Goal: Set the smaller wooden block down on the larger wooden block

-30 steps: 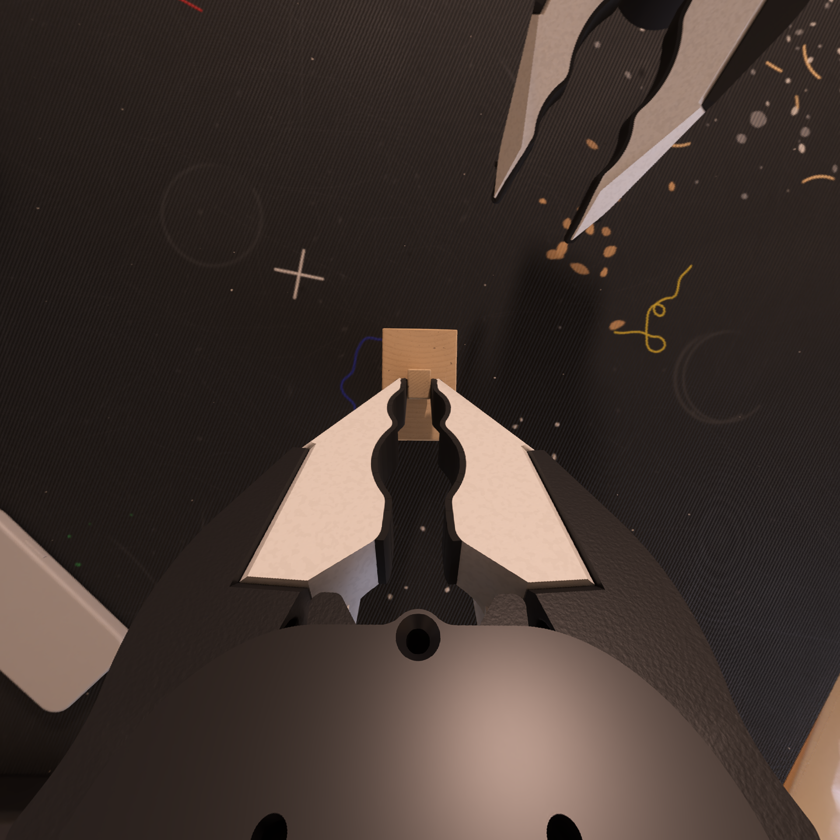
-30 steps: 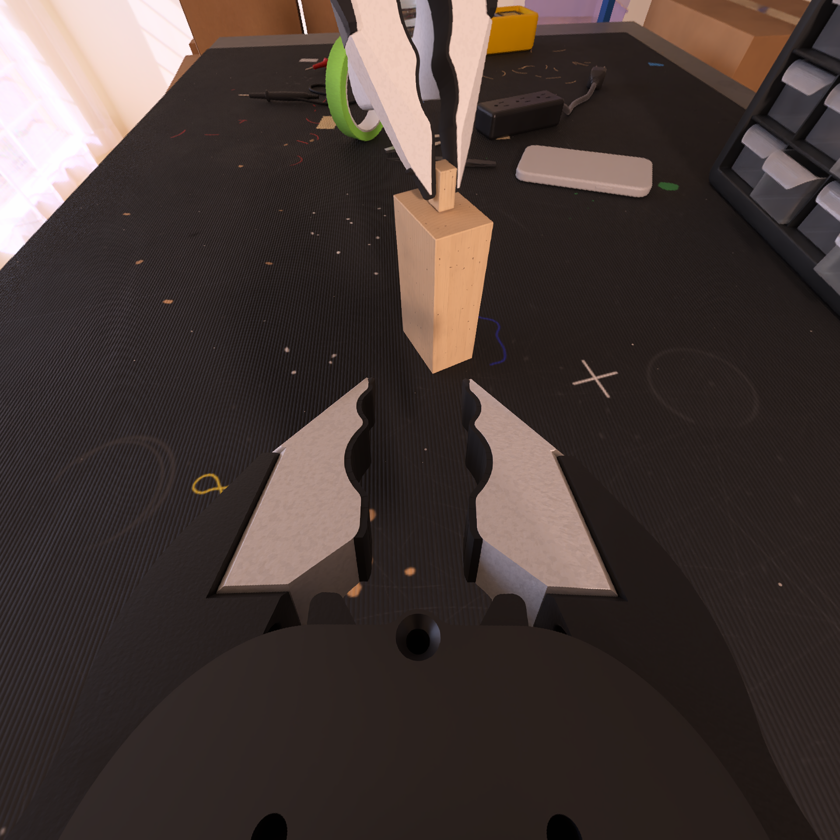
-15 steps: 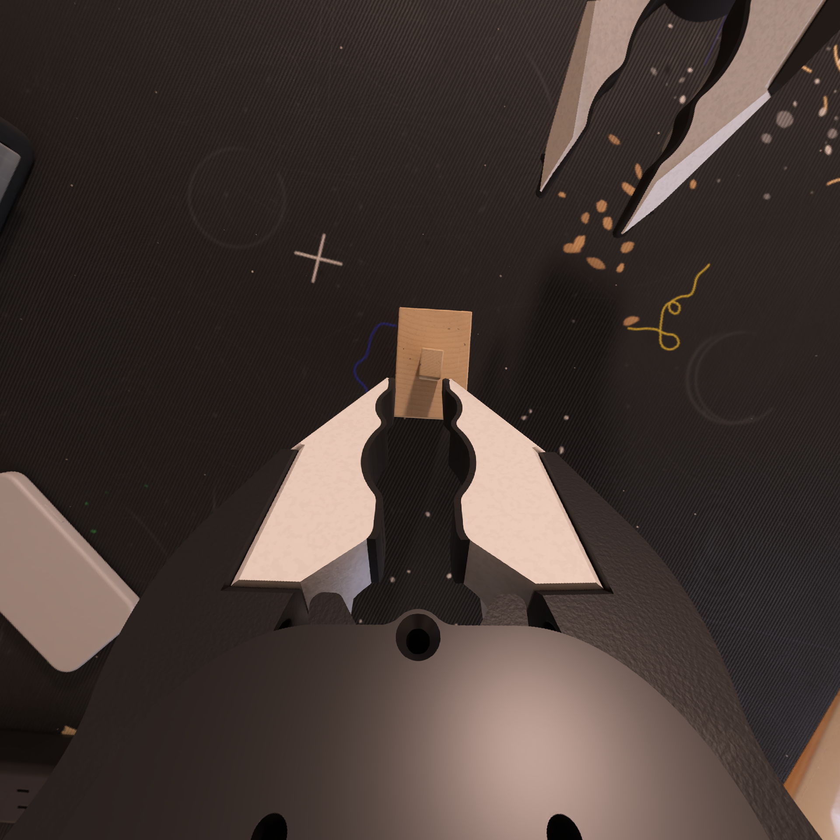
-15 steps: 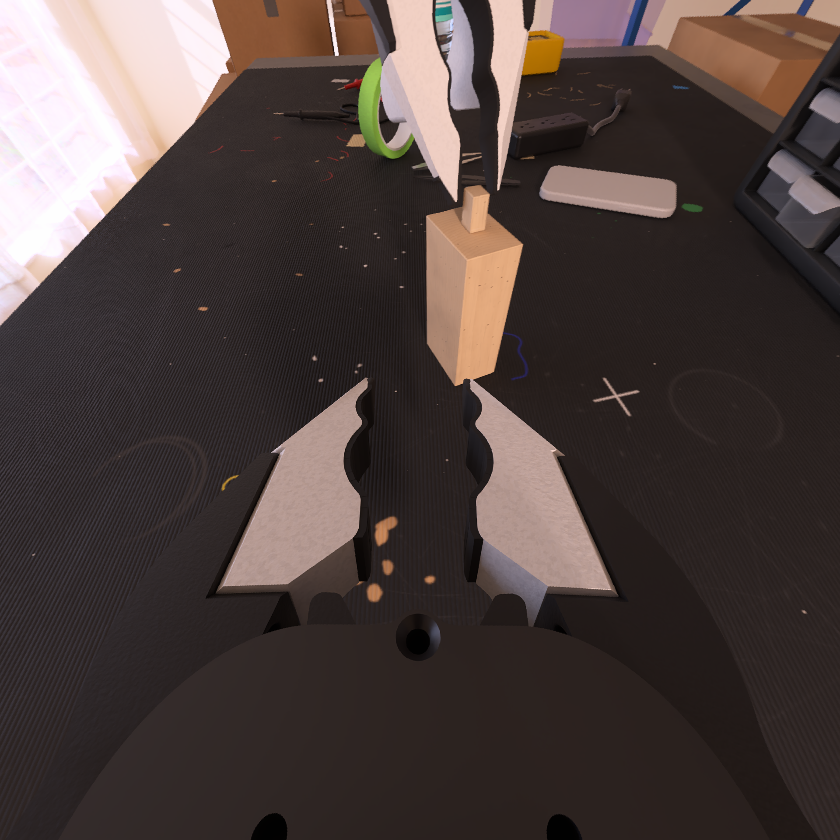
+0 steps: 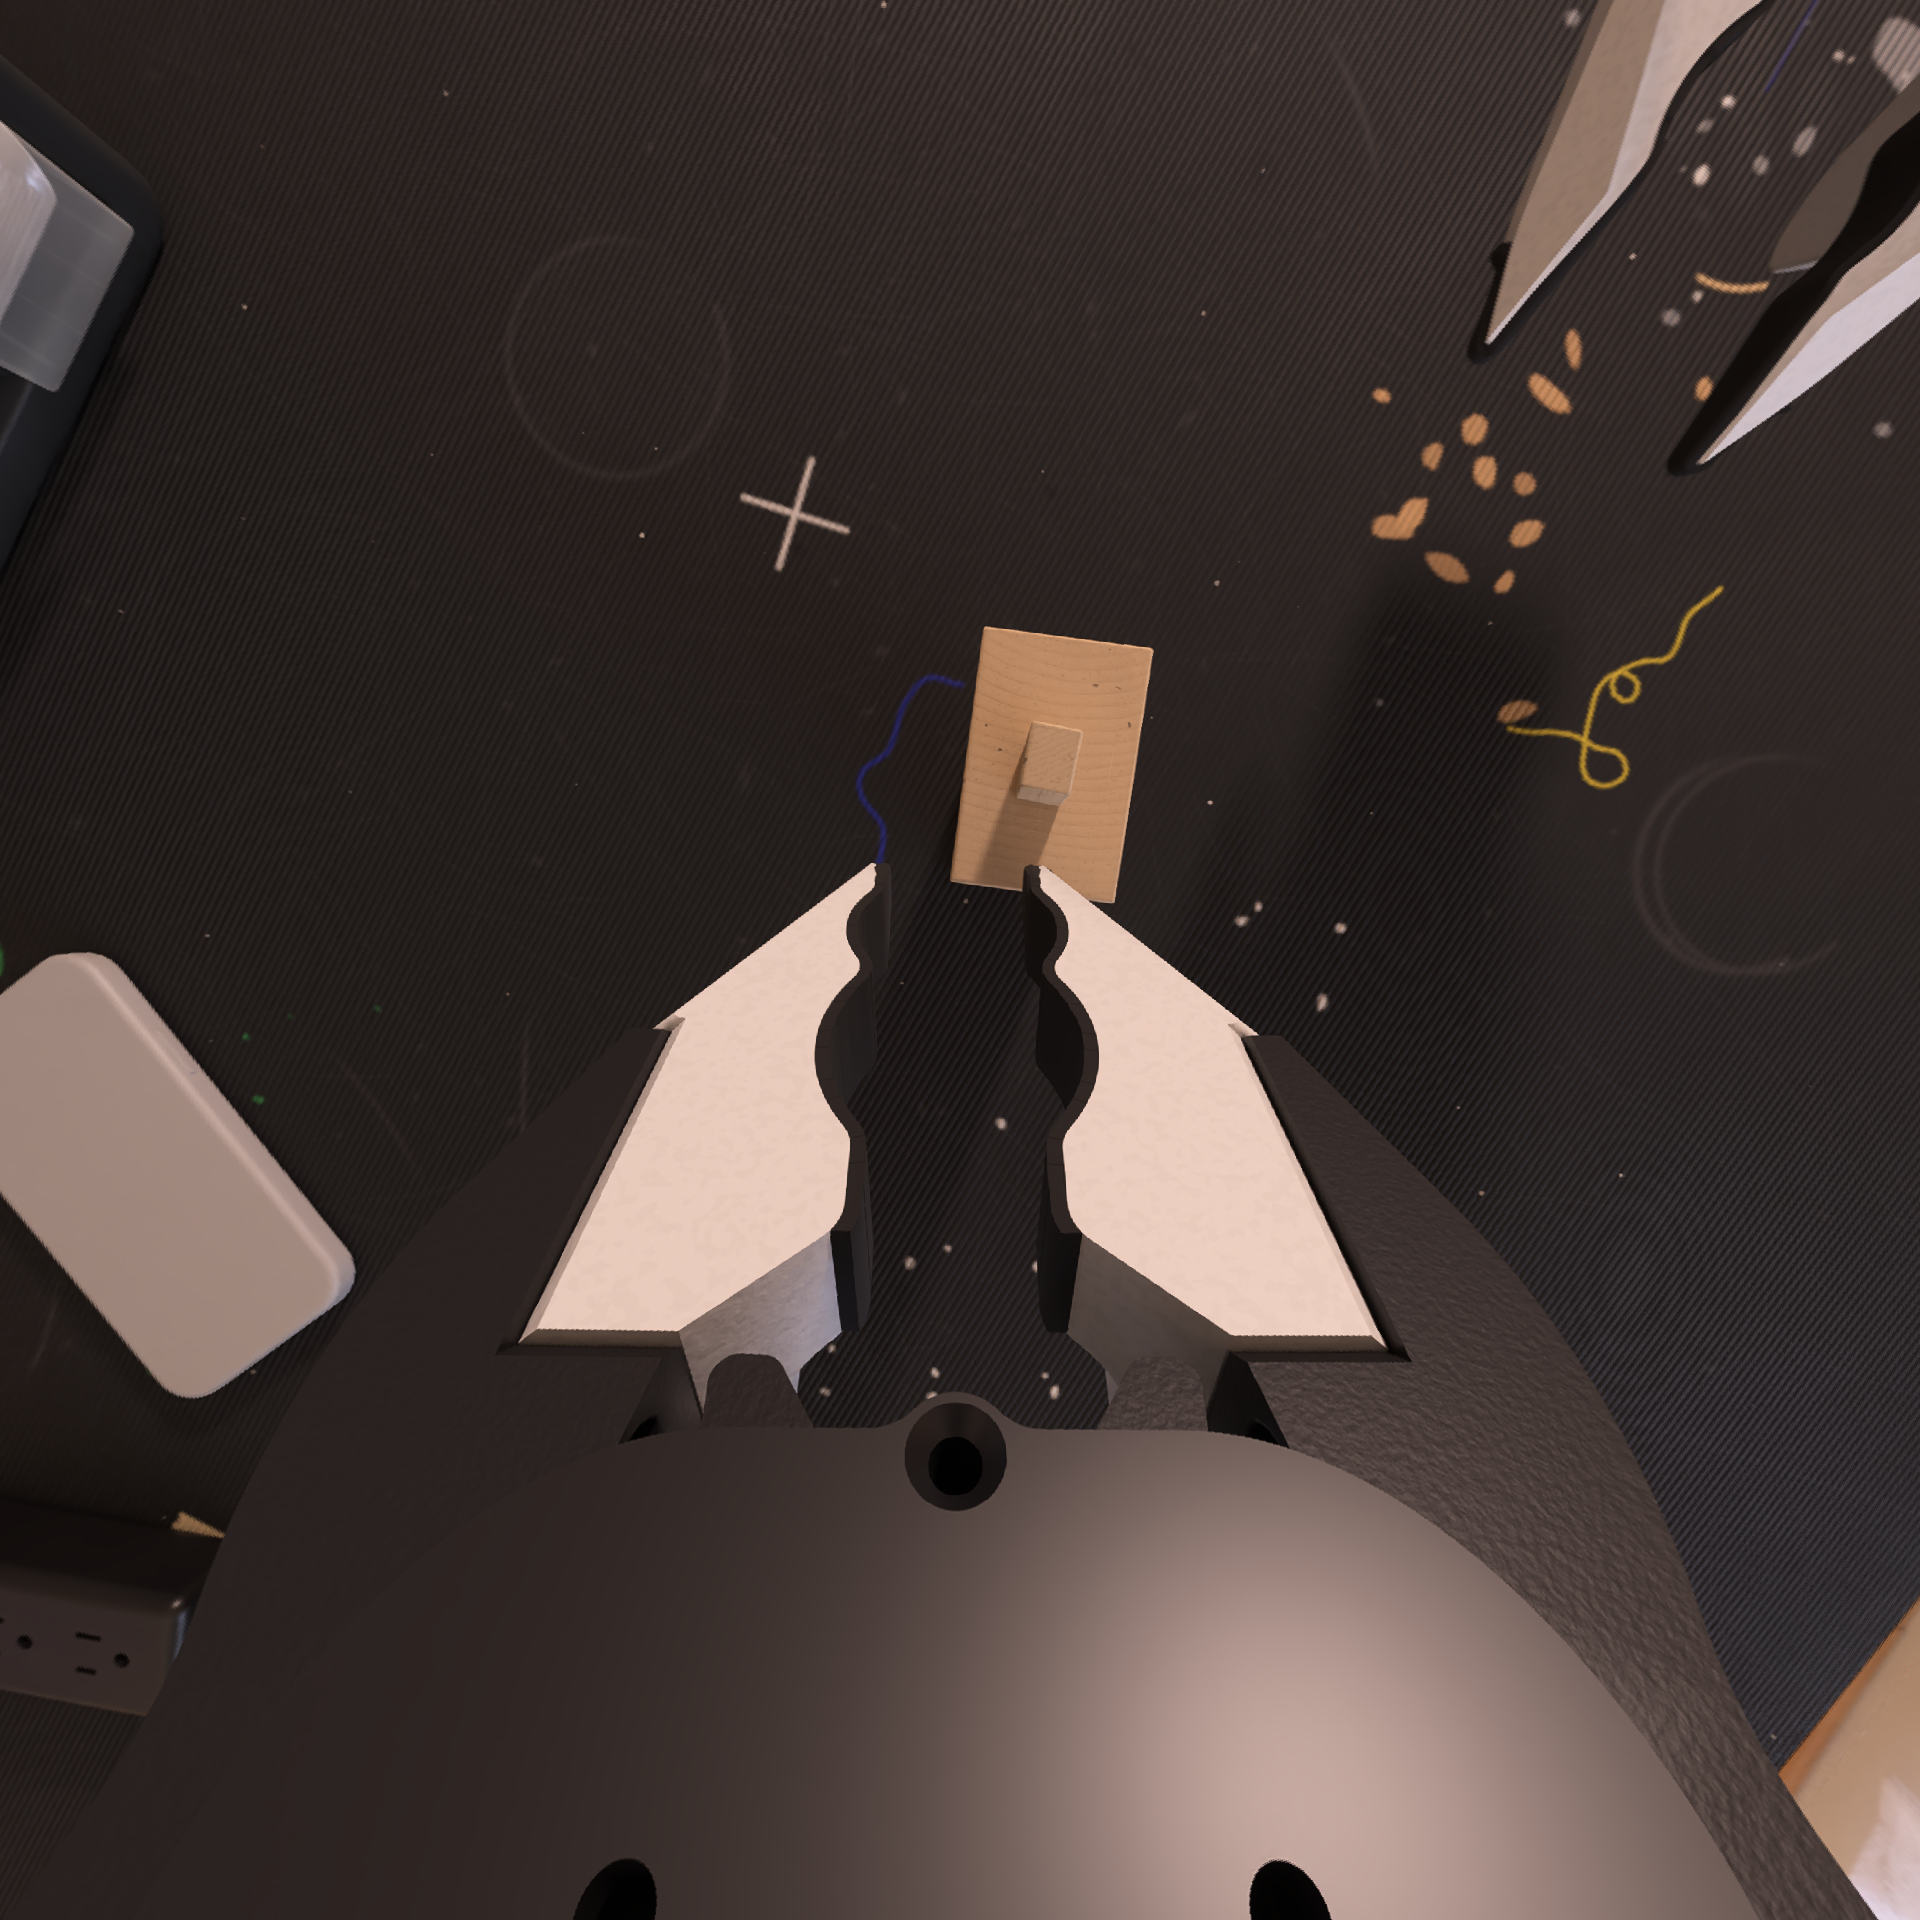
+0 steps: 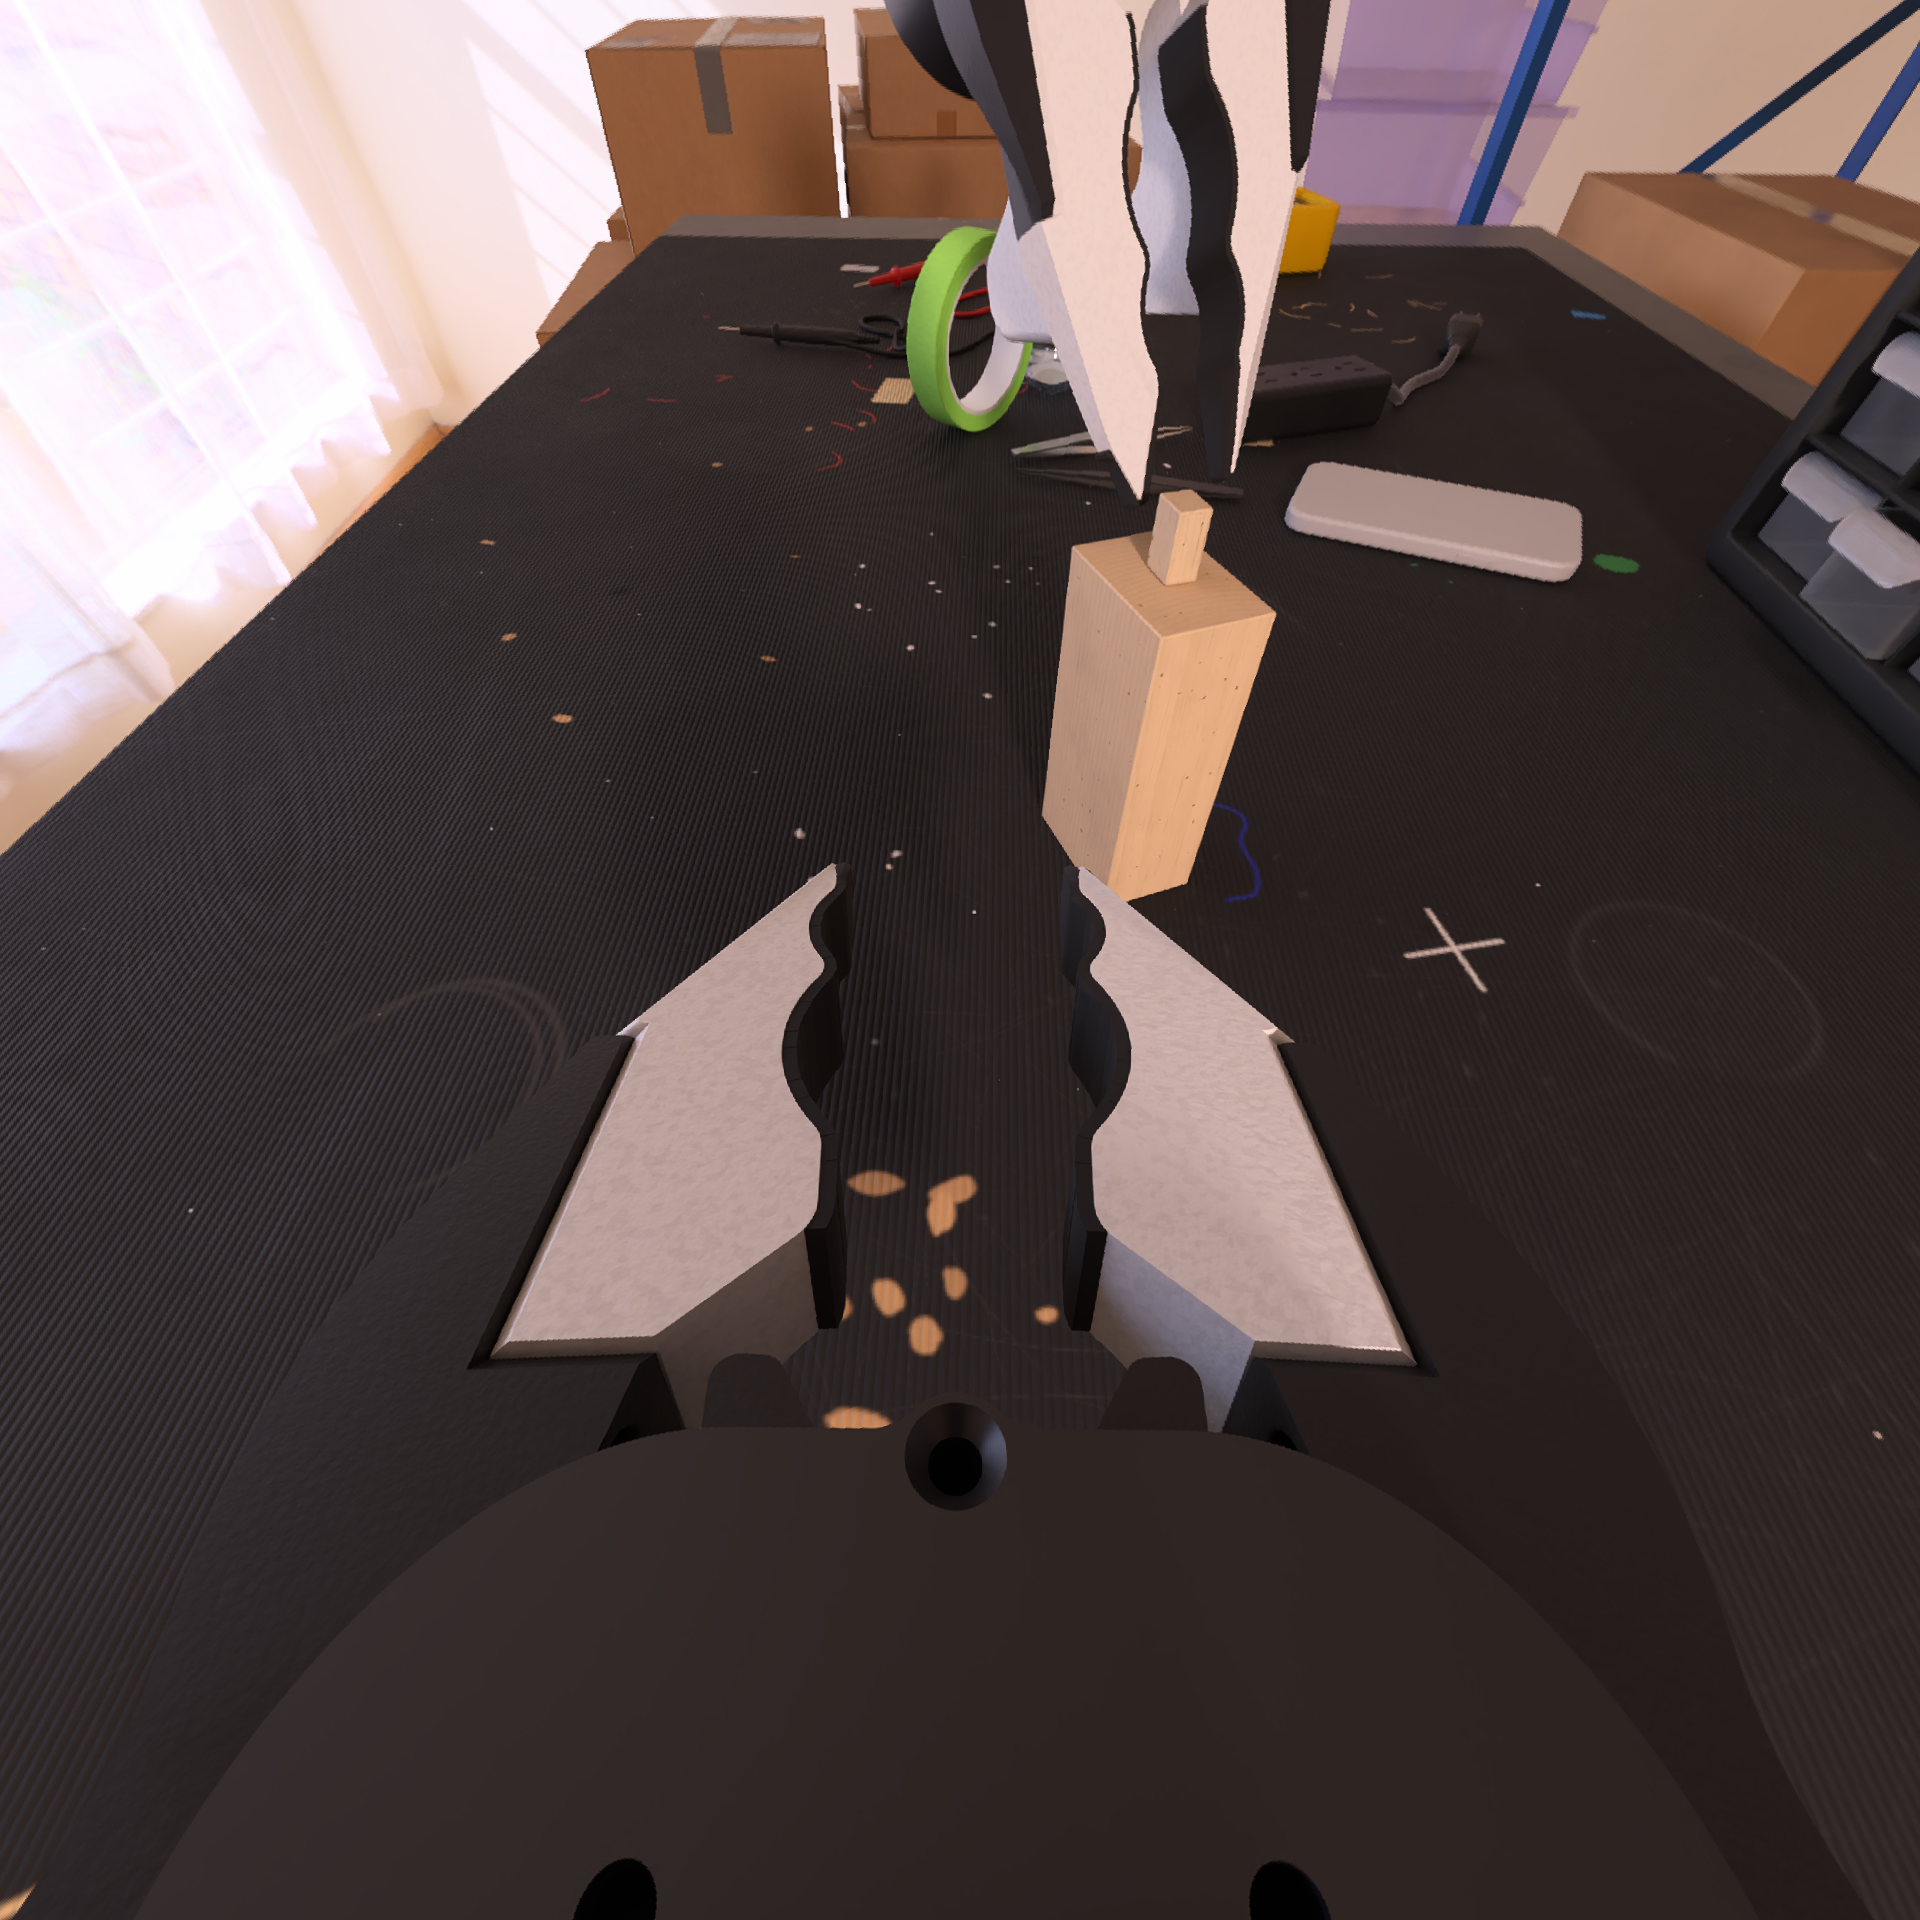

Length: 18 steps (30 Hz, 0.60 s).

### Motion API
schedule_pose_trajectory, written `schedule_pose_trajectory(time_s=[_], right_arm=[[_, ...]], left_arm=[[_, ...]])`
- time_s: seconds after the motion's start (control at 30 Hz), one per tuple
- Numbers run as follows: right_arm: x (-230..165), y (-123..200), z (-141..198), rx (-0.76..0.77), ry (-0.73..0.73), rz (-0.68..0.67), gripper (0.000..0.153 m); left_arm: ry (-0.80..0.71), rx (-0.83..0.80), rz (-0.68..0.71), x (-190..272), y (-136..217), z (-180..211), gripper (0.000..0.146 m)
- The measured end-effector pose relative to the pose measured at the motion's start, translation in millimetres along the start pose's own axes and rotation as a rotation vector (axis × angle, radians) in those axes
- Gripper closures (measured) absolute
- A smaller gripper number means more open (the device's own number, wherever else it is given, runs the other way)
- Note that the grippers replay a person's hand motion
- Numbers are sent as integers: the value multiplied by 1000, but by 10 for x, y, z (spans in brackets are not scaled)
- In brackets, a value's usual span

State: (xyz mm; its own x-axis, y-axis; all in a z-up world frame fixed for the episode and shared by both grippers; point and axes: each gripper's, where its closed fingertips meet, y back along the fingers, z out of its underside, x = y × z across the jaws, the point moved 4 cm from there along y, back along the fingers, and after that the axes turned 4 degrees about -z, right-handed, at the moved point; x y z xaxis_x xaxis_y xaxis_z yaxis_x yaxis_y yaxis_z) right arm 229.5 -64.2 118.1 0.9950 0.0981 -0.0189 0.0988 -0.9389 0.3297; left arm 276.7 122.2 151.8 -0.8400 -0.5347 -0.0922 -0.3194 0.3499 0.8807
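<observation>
The larger wooden block (image 6: pixel 1153 727) stands upright on the black mat; the left wrist view shows its top face (image 5: pixel 1081 707) from above. The smaller wooden block (image 6: pixel 1180 536) stands upright on that top face, also seen in the left wrist view (image 5: pixel 1049 764). My left gripper (image 5: pixel 956 878) is open and empty, hanging above the stack and clear of the small block; the right wrist view shows it (image 6: pixel 1184 473) just above the small block. My right gripper (image 6: pixel 956 883) is open and empty, low over the mat short of the larger block; it shows at the left wrist view's top right (image 5: pixel 1590 405).
A grey flat case (image 6: pixel 1439 520) lies behind the stack, also in the left wrist view (image 5: pixel 145 1164). A green tape roll (image 6: pixel 961 332), a black power strip (image 6: pixel 1320 390), probes and tweezers lie farther back. A dark drawer rack (image 6: pixel 1860 499) stands right. Cardboard boxes (image 6: pixel 717 114) stand beyond the table.
My left gripper let go of the small block, opened and rose away from it; the block stays on the larger one. My right gripper drew back and to the left.
</observation>
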Motion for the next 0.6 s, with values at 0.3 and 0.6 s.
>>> schedule_pose_trajectory(time_s=[0.3,0.6], right_arm=[[-3,53,19,17,-12,11,114],[-5,23,31,7,-5,11,113]], left_arm=[[18,-8,11,-21,-43,24,120],[28,-4,17,-34,-34,49,118]])
